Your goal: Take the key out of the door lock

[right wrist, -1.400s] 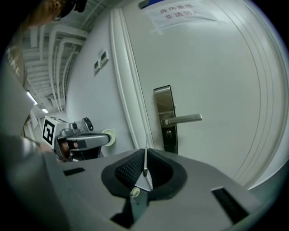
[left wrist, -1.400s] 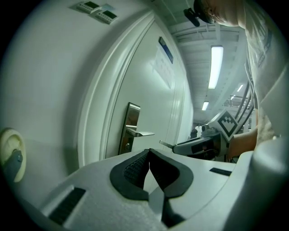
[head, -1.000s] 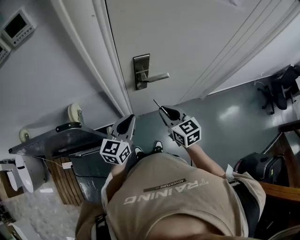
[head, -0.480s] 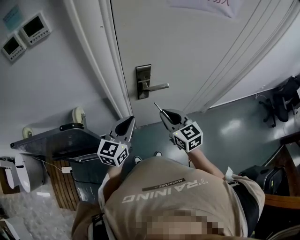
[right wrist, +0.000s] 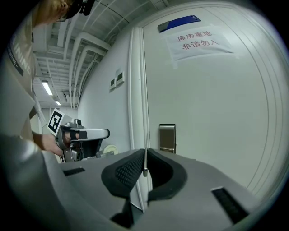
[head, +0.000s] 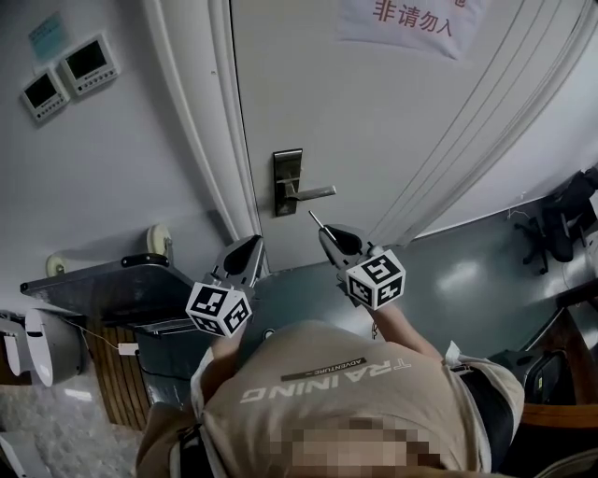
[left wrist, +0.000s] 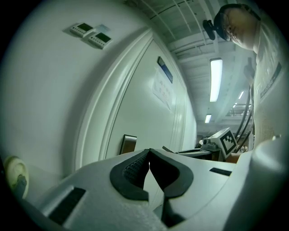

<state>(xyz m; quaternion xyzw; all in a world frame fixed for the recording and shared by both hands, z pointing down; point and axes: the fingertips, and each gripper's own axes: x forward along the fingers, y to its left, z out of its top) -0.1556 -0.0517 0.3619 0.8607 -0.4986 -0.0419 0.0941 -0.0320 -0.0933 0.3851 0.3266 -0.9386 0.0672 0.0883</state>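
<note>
In the head view the steel lock plate [head: 287, 180] with its lever handle [head: 313, 193] sits on the white door [head: 392, 121]. My right gripper [head: 322, 227] hovers just below the handle, shut on a thin key [head: 313, 218] whose blade points up toward the lock. The right gripper view shows the key [right wrist: 145, 155] edge-on between the black pads, with the lock plate [right wrist: 167, 137] beyond it and apart from it. My left gripper [head: 249, 248] hangs lower left by the door frame, shut on nothing. In the left gripper view its pads [left wrist: 135, 169] meet at the tips.
A paper sign [head: 411, 23] hangs high on the door. Two wall panels [head: 70, 73] are on the wall to the left. A dark metal shelf [head: 103, 285] stands at lower left, an office chair [head: 570, 210] at far right.
The head view has tilted up, bringing the sign into sight. In the picture the lock plate now sits closer to both grippers. The right gripper still holds the key.
</note>
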